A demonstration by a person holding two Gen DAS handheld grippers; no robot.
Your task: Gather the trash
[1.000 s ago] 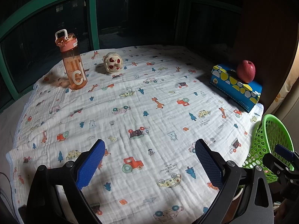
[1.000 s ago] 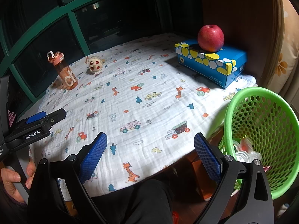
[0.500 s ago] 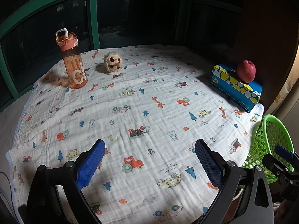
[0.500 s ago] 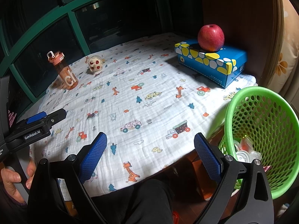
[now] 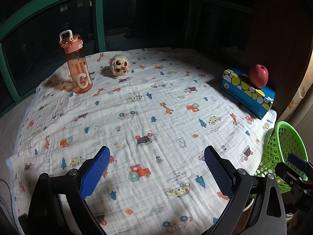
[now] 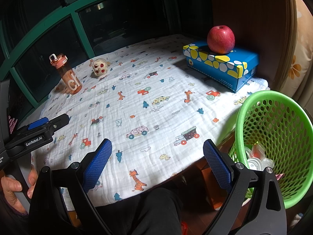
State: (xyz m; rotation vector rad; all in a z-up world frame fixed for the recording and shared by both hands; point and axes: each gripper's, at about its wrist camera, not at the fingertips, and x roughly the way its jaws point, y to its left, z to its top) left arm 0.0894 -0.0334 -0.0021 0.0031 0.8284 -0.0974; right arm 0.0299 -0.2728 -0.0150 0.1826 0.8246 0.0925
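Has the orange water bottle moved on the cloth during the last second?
No. The orange water bottle stands upright at the same spot, left of the round toy and before the green window frame, as in the earlier left wrist pictures.

bottle (image 5: 77,66) far left on cloth (image 5: 156,117) | toy (image 5: 119,66) just right of bottle | apple (image 6: 220,39) on box (image 6: 221,66), far right | basket (image 6: 273,137) off table's right edge, holding trash (image 6: 258,158)

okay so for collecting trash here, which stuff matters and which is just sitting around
Part of the job:
green basket, with discarded wrappers in it
left tool, open
right tool, open

Just lying about:
water bottle
round spotted toy
apple
tissue box
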